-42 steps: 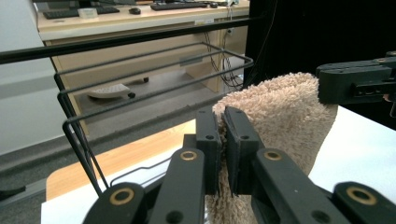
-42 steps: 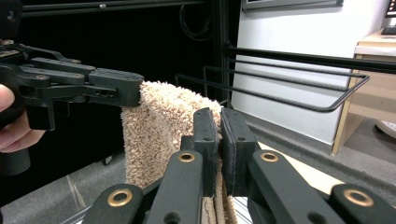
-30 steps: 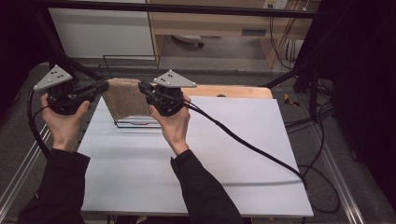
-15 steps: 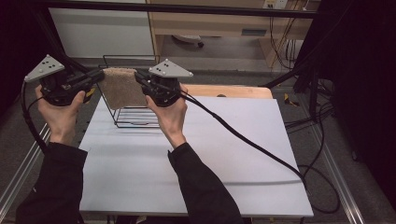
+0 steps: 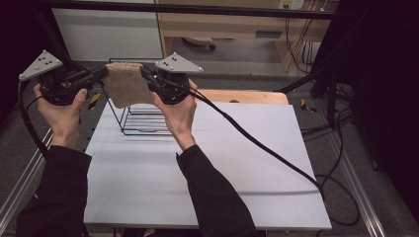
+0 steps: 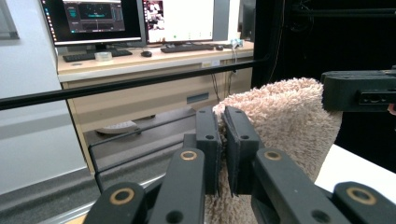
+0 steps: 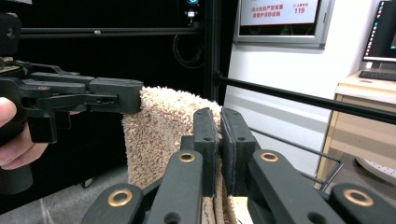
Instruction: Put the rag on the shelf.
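The high view is evenly lit from above: the white table (image 5: 237,168) is rendered bright, nearly washed out, while the left and right edges of the frame fall into near black. Soft, faint shadows of the forearms and of the cable (image 5: 257,143) are cast on the tabletop. The picture is slightly soft and grainy throughout. In the left gripper view, glare is seen on the monitors (image 6: 140,18) at upper left, whose screens are overexposed; the right side is dark. In the right gripper view, the upper left is black, the wall at right bright. In both gripper views the near jaws are slightly blurred.
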`<state>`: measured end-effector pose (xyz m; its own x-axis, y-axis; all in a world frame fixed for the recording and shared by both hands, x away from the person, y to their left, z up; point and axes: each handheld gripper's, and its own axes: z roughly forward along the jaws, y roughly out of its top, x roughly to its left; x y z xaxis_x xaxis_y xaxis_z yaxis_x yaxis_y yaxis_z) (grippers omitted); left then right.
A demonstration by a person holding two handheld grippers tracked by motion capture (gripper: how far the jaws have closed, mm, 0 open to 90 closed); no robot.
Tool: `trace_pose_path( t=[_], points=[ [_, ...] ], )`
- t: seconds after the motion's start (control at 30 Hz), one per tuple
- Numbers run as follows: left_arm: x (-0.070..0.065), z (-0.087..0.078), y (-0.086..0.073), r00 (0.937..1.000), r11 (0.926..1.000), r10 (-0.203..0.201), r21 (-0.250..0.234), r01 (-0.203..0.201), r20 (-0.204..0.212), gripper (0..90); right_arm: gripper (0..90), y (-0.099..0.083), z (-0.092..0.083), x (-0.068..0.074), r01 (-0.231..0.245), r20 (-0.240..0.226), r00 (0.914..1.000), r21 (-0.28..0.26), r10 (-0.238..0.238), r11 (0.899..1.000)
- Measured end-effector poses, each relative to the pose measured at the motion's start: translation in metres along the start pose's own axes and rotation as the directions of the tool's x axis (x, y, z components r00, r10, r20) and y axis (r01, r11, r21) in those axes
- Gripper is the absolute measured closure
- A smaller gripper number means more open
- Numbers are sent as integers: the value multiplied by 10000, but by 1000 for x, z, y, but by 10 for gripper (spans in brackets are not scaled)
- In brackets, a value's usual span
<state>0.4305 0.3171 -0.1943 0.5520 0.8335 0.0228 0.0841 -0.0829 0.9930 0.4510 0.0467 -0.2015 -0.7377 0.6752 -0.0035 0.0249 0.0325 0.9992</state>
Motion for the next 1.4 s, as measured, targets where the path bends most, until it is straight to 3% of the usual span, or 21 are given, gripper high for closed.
trace_pose_path(
  t=[0.37, 0.9, 1.4],
  points=[
    [5, 1, 15, 9999, 9998, 33, -178, -36, -158, 843, 857, 16, 5, -1, 148, -9, 9999, -191, -148, 9997],
    [16, 15, 33, 9991, 9995, 36, -296, -49, -417, 843, 857, 33, 18, -8, 356, 142, 9993, -334, -352, 9988],
    [23, 38, 46, 9984, 9997, 90, -212, -101, -550, 843, 857, 38, 30, -27, 209, 368, 9991, -381, -195, 9991]
  ],
)
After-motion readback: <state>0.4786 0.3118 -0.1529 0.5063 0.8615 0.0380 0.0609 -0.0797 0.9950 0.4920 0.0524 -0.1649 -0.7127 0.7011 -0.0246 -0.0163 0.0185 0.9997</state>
